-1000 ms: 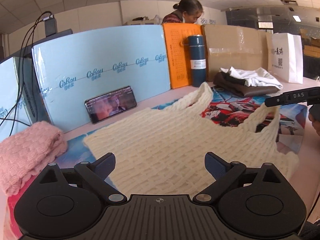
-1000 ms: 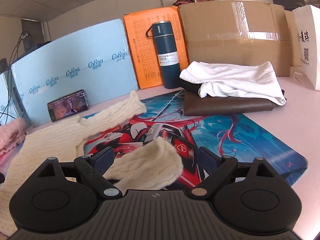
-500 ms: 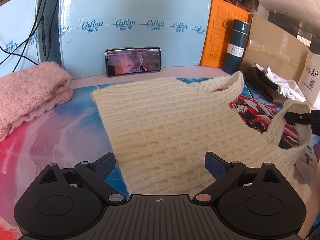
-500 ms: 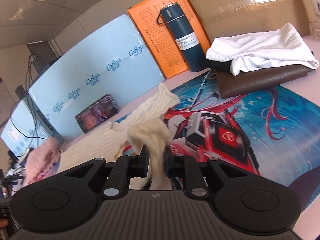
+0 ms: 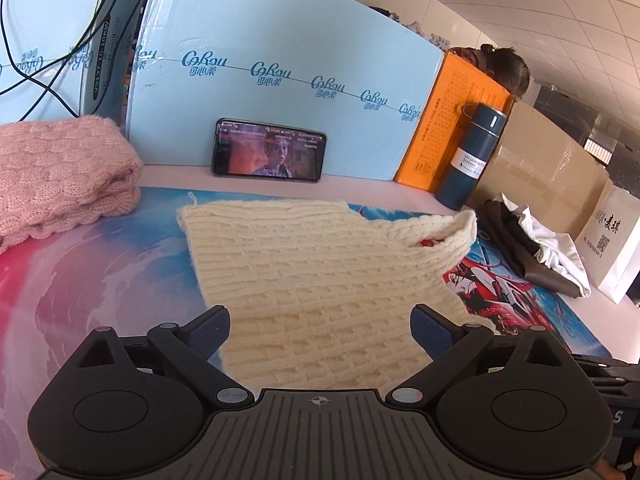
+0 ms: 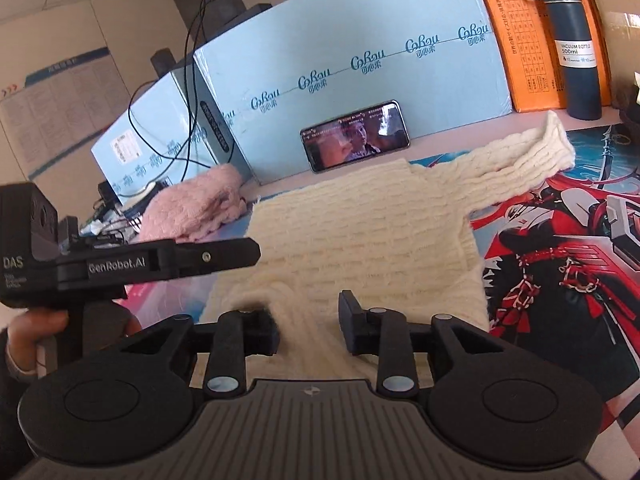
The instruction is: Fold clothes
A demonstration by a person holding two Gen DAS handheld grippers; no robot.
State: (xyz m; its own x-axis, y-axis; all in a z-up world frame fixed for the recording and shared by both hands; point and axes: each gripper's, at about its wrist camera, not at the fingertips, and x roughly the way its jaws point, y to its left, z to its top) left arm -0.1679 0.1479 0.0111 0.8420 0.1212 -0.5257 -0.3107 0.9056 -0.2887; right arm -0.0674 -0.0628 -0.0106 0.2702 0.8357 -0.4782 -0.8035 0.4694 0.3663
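Blue flask (image 6: 576,44): "VACUUM BOTTLE 500ml". Left gripper (image 6: 240,256) body: "GenRobot.AI", "DAS". Blue foam board (image 5: 280,92): repeated "CoRou".

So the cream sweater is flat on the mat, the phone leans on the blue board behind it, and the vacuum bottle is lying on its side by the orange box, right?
Not quite. The vacuum bottle stands upright by the orange box, as the left wrist view shows. The cream sweater does lie on the mat, and the phone leans on the blue board.
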